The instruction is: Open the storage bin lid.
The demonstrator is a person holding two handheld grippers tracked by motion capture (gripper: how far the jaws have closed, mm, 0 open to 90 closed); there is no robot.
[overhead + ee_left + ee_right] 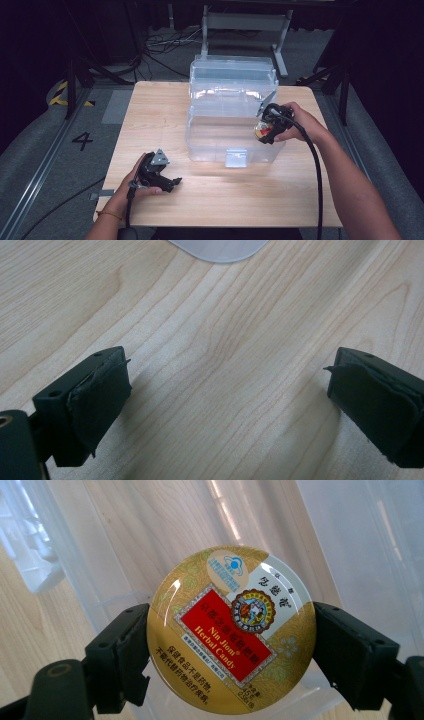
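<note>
Candy tin (231,630) sits squeezed between the two black pads of the right tongs (231,645), held by its round edge so its gold lid faces up and stays flat. The right tongs (266,131) hold it over the open clear box (227,131) on the desk (160,115), probably to drop it inside. Left tongs (164,181) rest low near the desk edge, spread wide with nothing in them (227,400), waiting out of the way.

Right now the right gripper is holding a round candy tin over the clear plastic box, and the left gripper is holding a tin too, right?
Not quite. The left gripper holds nothing: the left gripper view shows its jaws wide apart over bare table. The right gripper does hold the round candy tin over the clear plastic box.
</note>
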